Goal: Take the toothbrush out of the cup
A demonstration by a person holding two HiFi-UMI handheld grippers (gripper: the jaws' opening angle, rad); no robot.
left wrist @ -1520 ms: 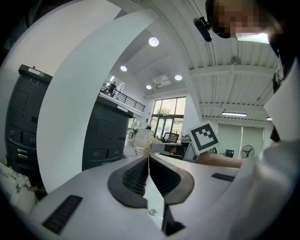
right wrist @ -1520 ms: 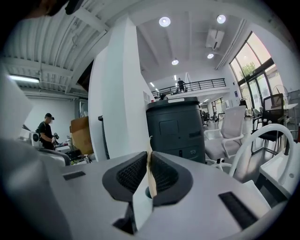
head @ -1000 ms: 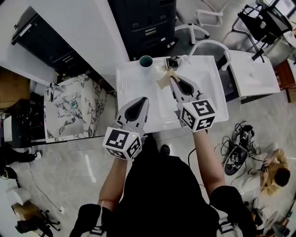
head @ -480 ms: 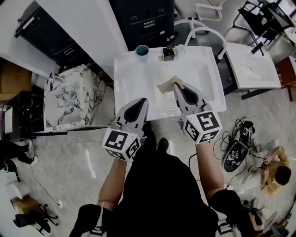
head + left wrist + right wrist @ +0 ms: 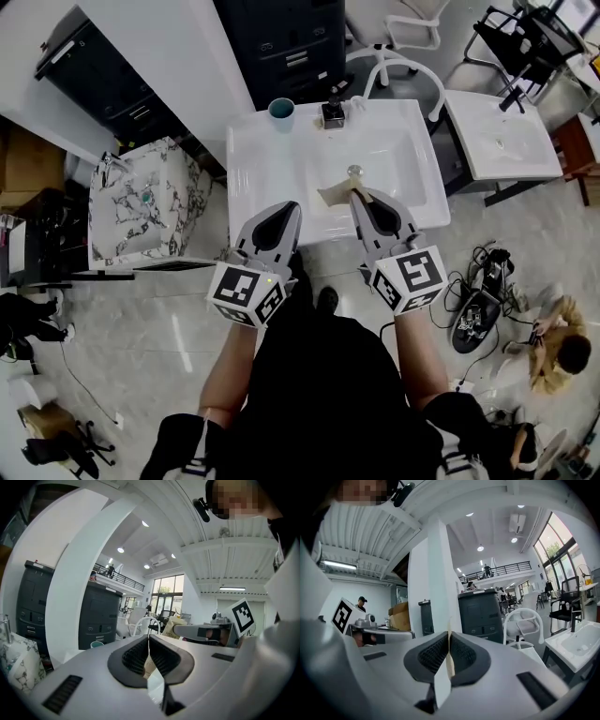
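Note:
A teal cup (image 5: 281,110) stands at the back left corner of the white sink (image 5: 262,159); it also shows small in the left gripper view (image 5: 97,644). I cannot make out a toothbrush in it. My left gripper (image 5: 286,208) is shut and empty, held over the sink's front edge. My right gripper (image 5: 355,194) is over the basin, shut on a tan sheet (image 5: 334,194) that hangs from its tip, just in front of the drain (image 5: 354,171). In the left gripper view the tan sheet (image 5: 177,624) shows beside the right gripper.
A black faucet fitting (image 5: 333,113) sits at the sink's back edge, right of the cup. A marbled basin (image 5: 145,211) stands to the left, a second white sink (image 5: 497,141) to the right. Dark cabinets (image 5: 291,42) and white chairs are behind. Cables lie on the floor at right.
Both grippers have drawn back from the sink's far edge toward its front. The tan sheet came along with the right gripper, uncovering the drain. The cup has not moved.

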